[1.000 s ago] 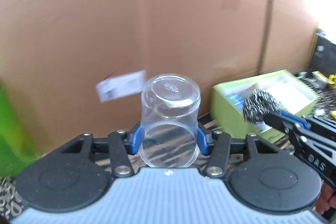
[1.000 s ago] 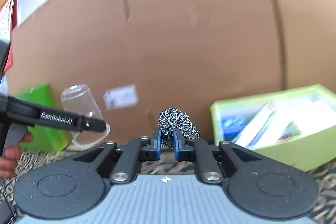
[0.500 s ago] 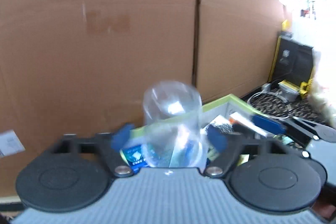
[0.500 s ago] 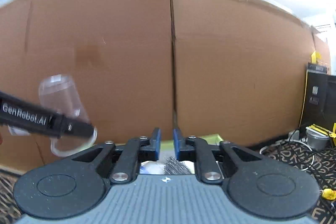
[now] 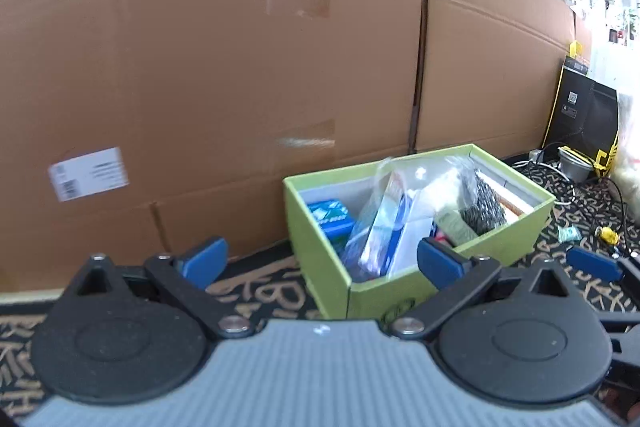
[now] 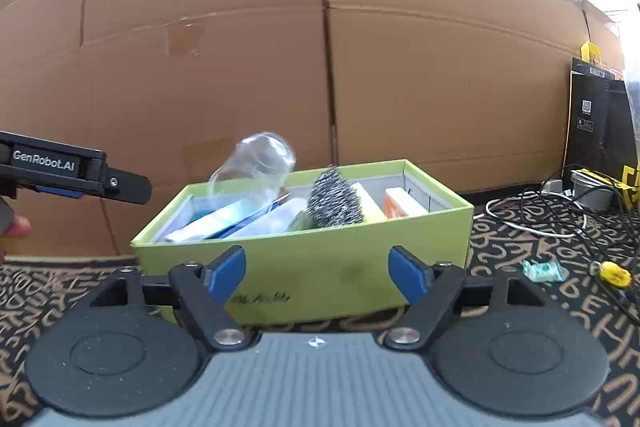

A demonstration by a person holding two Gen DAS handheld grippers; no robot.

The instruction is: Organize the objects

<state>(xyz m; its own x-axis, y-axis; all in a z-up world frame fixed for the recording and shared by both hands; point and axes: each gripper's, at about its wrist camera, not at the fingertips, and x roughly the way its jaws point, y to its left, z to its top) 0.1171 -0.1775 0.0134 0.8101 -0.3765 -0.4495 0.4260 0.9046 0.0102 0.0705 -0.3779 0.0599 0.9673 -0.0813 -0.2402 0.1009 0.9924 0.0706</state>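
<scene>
My left gripper (image 5: 320,261) has its jaws spread wide with nothing between them. My right gripper (image 6: 316,273) is likewise released, its jaws wide apart and empty. Both face the green box (image 6: 304,267), which stands on the patterned floor (image 6: 540,291) against the cardboard wall (image 6: 240,67).

The steel-wool scourer (image 6: 334,201) sits inside the box, near its middle, wedged among packets (image 5: 384,227) that keep it upright. The clear plastic cup (image 6: 254,163) is tilted over the box's left end, base uppermost. I cannot tell whether it is resting on the contents or not yet settled.

I judge both items as deposited: the box serves as the collection point, so the open jaws fit a completed release. A small teal wrapper (image 6: 542,271) and a yellow item (image 6: 612,273) lie on the floor to the right of the box, near the cables (image 6: 560,211); these are probable next candidates.
</scene>
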